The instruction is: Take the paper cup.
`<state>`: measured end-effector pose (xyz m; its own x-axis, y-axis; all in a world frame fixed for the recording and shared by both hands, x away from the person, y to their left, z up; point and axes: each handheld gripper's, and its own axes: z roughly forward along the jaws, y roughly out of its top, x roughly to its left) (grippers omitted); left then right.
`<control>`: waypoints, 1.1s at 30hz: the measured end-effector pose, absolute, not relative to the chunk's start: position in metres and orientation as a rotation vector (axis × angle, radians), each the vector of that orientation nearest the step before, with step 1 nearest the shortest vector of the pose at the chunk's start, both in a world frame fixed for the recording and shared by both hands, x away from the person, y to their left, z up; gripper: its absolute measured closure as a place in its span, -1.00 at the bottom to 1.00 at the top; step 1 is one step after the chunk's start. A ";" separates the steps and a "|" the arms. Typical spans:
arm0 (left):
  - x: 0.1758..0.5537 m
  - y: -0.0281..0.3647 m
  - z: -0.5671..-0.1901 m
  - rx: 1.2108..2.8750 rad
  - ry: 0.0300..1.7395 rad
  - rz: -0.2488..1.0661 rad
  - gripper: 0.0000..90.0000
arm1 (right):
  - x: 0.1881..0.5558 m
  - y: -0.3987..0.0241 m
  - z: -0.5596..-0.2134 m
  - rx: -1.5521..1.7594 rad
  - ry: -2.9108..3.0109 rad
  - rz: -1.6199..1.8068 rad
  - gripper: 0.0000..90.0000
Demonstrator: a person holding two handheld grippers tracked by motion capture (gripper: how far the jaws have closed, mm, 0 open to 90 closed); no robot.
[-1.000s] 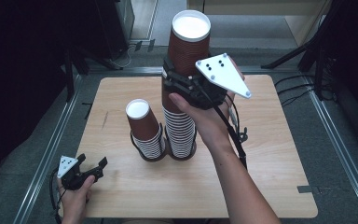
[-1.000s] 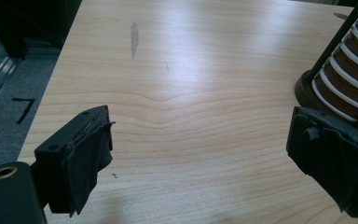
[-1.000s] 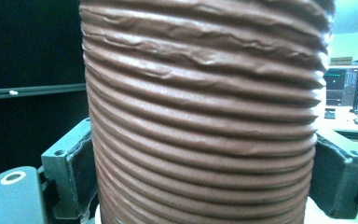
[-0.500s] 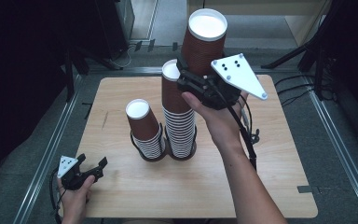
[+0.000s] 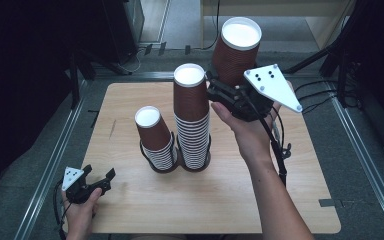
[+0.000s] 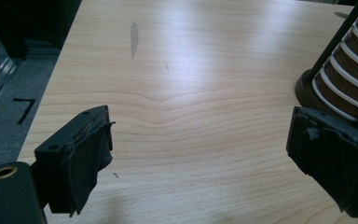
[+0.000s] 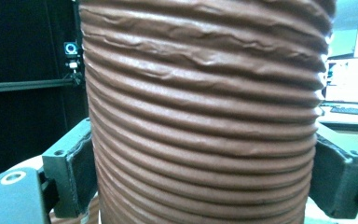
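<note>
A brown ribbed paper cup (image 5: 237, 50) hangs in the air above the table's back, up and to the right of the tall cup stack (image 5: 192, 120). My right gripper (image 5: 230, 87) is shut on its lower part. In the right gripper view the cup (image 7: 205, 112) sits squeezed between both pads of the right gripper (image 7: 205, 182). A shorter cup stack (image 5: 156, 140) stands just left of the tall one, each in a dark wire holder. My left gripper (image 5: 100, 172) rests near the table's front left corner, open with nothing in it. In its own view the left gripper (image 6: 200, 158) has bare wood between its jaws.
The wooden table (image 5: 280, 200) has bare room in front and to the right of the stacks. The base of the short stack (image 6: 345, 79) stands ahead and to the right of the left gripper. Metal rails and dark floor run along both table sides.
The right gripper has carried the held cup from above the tall stack off to the right, uncovering the stack's white top. The left gripper has kept still.
</note>
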<state>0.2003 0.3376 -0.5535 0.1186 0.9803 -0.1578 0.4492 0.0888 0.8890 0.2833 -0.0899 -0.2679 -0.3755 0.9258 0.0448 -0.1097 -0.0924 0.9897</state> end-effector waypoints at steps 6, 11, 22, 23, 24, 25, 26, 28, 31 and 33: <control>0.200 0.337 -0.553 1.501 1.468 0.748 -0.85 | 0.284 -0.096 -0.273 0.975 1.347 1.578 -0.75; 0.200 0.337 -0.553 1.504 1.468 0.747 -0.84 | 0.285 -0.101 -0.277 0.987 1.342 1.567 -0.75; 0.200 0.337 -0.553 1.498 1.467 0.748 -0.84 | 0.286 -0.111 -0.290 1.011 1.350 1.530 -0.75; 0.200 0.337 -0.553 1.500 1.467 0.749 -0.84 | 0.287 -0.113 -0.294 1.012 1.351 1.517 -0.75; 0.200 0.337 -0.553 1.501 1.466 0.749 -0.84 | 0.287 -0.114 -0.295 1.014 1.351 1.513 -0.75; 0.200 0.337 -0.553 1.501 1.466 0.749 -0.84 | 0.287 -0.114 -0.295 1.014 1.351 1.513 -0.75; 0.200 0.337 -0.553 1.501 1.466 0.749 -0.85 | 0.287 -0.117 -0.299 1.021 1.352 1.505 -0.75; 0.200 0.337 -0.553 1.502 1.466 0.749 -0.84 | 0.287 -0.120 -0.303 1.028 1.351 1.495 -0.75; 0.200 0.337 -0.553 1.505 1.466 0.750 -0.84 | 0.288 -0.125 -0.309 1.036 1.352 1.477 -0.75; 0.200 0.337 -0.553 1.506 1.466 0.750 -0.84 | 0.288 -0.126 -0.310 1.042 1.354 1.472 -0.75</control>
<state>0.2001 0.3372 -0.5534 0.1212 0.9808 -0.1526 0.4497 0.0828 0.8893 0.2881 -0.1259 -0.3104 -0.2838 0.9585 0.0267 -0.0532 -0.0435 0.9976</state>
